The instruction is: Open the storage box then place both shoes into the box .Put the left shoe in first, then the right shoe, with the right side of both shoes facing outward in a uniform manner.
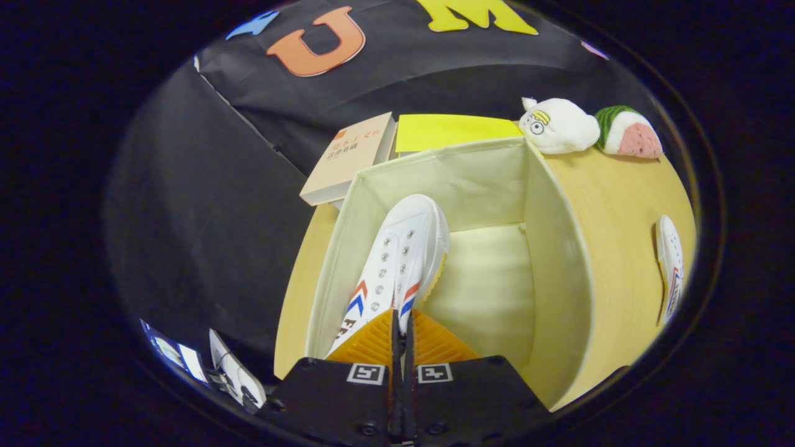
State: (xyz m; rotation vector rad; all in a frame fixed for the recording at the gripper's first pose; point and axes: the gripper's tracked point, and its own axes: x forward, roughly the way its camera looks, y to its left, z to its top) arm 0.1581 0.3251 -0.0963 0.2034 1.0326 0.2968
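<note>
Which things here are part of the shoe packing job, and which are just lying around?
Job: open storage box; shoe pinched between the closed gripper fingers, inside the box; second shoe on the table beside the box.

Lying about: book; yellow pad; white plush toy; watermelon plush.

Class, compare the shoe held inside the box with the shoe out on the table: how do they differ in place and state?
The held shoe hangs inside the open box, pinched by the gripper; the other shoe lies on the table beside the box, untouched. The held shoe points away from the fingers. Both are white with red and blue side stripes.
</note>
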